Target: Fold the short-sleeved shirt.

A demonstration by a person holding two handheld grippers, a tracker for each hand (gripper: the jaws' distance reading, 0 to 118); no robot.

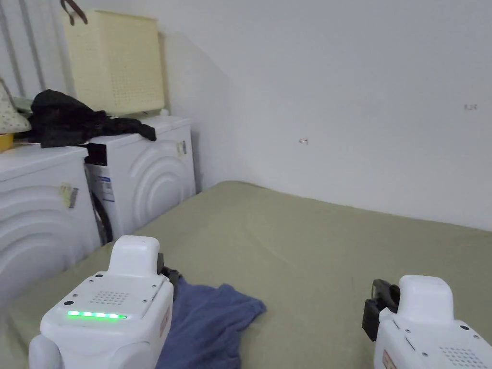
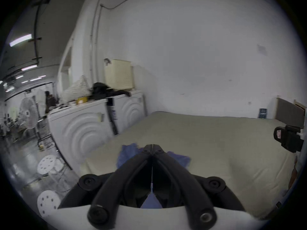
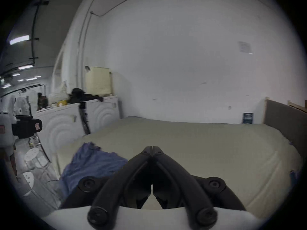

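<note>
A crumpled blue short-sleeved shirt (image 1: pixel 211 322) lies at the near left corner of the green-sheeted bed (image 1: pixel 312 240), part of it hanging over the left edge. My left gripper (image 1: pixel 169 277) hovers just over the shirt's left part. In the left gripper view that gripper (image 2: pixel 152 146) is shut, with nothing between its tips and the shirt (image 2: pixel 127 154) beneath them. My right gripper (image 1: pixel 377 300) is held over bare sheet to the right, apart from the shirt. In the right gripper view it (image 3: pixel 152 148) is shut and empty, with the shirt (image 3: pixel 93 162) to its left.
Two white washing machines (image 1: pixel 144 173) stand close along the bed's left side. On them are a cream basket (image 1: pixel 115 62) and dark clothes (image 1: pixel 72 120). A white wall runs behind the bed, a headboard (image 3: pixel 282 117) at its right. White stools (image 2: pixel 48 164) stand on the floor.
</note>
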